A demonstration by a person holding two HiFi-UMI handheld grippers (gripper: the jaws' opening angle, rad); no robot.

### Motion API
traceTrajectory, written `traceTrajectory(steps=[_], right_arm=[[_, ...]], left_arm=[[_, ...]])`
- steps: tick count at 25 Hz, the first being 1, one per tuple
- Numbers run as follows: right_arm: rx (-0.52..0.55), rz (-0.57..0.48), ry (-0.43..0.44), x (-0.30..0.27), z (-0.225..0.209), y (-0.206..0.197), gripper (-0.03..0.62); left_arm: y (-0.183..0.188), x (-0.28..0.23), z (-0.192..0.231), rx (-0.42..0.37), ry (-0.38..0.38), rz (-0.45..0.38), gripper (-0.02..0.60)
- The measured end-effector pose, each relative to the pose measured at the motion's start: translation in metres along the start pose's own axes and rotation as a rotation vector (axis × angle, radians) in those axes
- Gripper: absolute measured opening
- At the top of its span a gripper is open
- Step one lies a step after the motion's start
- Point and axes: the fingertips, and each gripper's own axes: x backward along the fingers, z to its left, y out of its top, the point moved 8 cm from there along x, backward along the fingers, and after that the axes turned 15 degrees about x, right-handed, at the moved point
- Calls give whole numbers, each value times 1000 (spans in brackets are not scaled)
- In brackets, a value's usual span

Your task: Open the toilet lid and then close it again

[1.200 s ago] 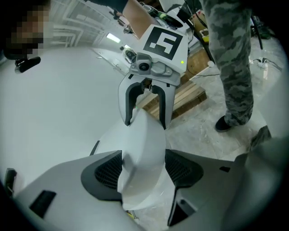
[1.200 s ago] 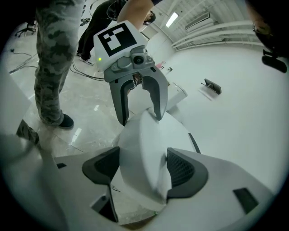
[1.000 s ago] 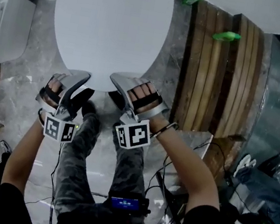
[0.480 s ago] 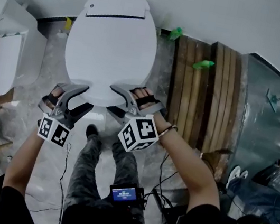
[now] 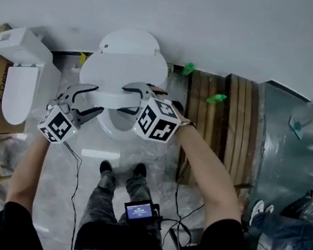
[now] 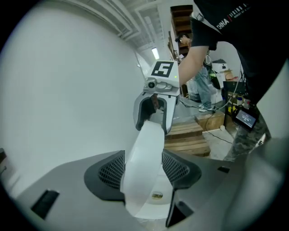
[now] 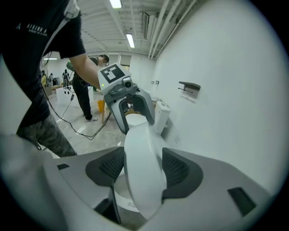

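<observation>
Toilet lid [image 5: 124,68] looks abt halfway up imo, front edge lifted off the bowl [image 5: 114,125]. Toilet sits at the far wall, mid scene. Left gripper [image 5: 93,99] n right gripper [image 5: 129,100] each have the lid's near rim between the fingers. Jaws have just been closing in and the pads pinch it. Left to do: tip it fully back, then lower it shut again.

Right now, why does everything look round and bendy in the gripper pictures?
Left gripper view and right gripper view: the wide-angle lenses bend the wall and leave the corners black, and the toilet lid, so close, looks huge. Head view: dimmer and a little soft, with no strong glare.
</observation>
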Motion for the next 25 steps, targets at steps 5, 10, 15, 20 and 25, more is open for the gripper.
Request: traceTrajectory(steps=[5, 10, 15, 20, 25], right_arm=[[-87, -31, 41, 16, -48, 6, 272], [-132, -59, 66, 25, -87, 10, 272], [-160, -79, 70, 23, -120, 13, 272], [-201, -96, 77, 27, -158, 15, 272], [-259, -95, 105, 30, -200, 14, 272]], left_arm=[[40, -1, 33, 72, 20, 43, 265], [64, -3, 64, 148, 35, 57, 270], [73, 0, 95, 195, -10, 59, 273], [92, 0, 130, 216, -68, 17, 273], [108, -5, 170, 257, -124, -33, 273]])
